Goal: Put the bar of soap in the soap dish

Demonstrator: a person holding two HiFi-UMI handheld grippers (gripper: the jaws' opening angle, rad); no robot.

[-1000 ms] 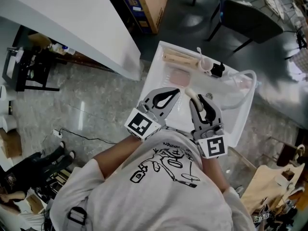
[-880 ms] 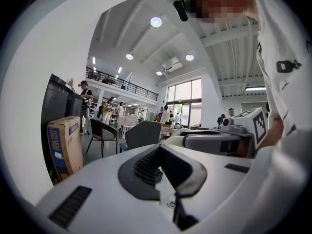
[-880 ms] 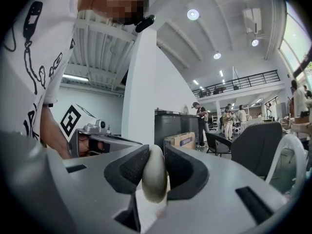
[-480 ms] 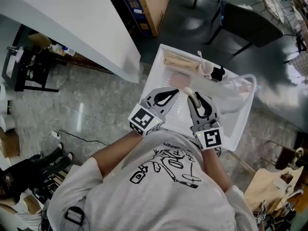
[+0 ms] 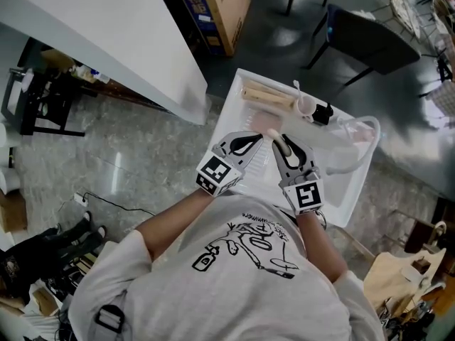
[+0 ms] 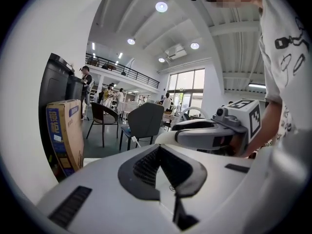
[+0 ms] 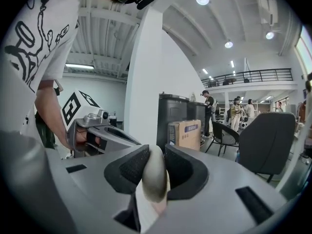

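While the right gripper pinches the pale oval soap bar, left gripper closed empty, it could squirt free short of the slatted wooden dish.

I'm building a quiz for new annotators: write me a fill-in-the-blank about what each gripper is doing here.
1. The right gripper is shut on the ____.
2. The left gripper has ____ between its closed jaws.
3. The cardboard box stands on the ____.

Missing words: bar of soap; nothing; floor.
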